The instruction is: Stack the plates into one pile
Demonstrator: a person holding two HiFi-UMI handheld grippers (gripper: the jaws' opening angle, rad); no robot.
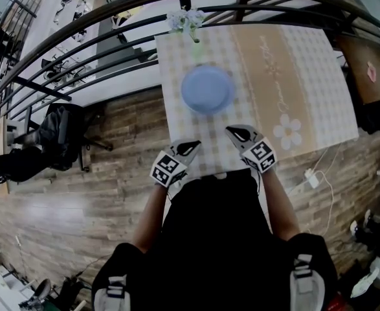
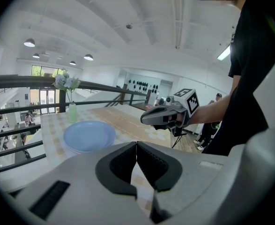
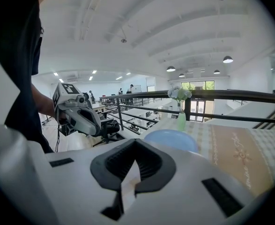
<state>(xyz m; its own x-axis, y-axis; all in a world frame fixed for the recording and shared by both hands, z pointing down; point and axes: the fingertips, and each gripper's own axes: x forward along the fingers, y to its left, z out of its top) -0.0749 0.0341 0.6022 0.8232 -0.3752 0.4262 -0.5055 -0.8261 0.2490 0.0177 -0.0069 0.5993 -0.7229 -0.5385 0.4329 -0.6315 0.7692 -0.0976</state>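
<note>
The pile of pale blue round plates (image 1: 206,89) sat on the beige checked tablecloth of the table (image 1: 306,76), toward its far edge, with a small pale green vase of white flowers (image 1: 191,28) just beyond it at about 12 o'clock, in front of the dark metal railing (image 1: 112,18). In the head view, both tools hovered over the near edge of the table. From the left gripper (image 1: 191,146) the pile lay at about 1 o'clock, and from the right gripper (image 1: 237,133) at about 11 o'clock, so it sat ahead of and between them. The right gripper looked slightly nearer, though neither touched the pile. Being round, the plates had no long axis to line up with, and either rim side would have served for a grasp. Each gripper's own view showed its dark ribbed jaws pressed together with nothing between them. The left gripper view showed a second rim under the top plate, so more than one plate was stacked, though the count could not be told. The plates looked smooth, shallow and matt. No loose plate showed elsewhere on the table, so the stacking appeared finished.
</note>
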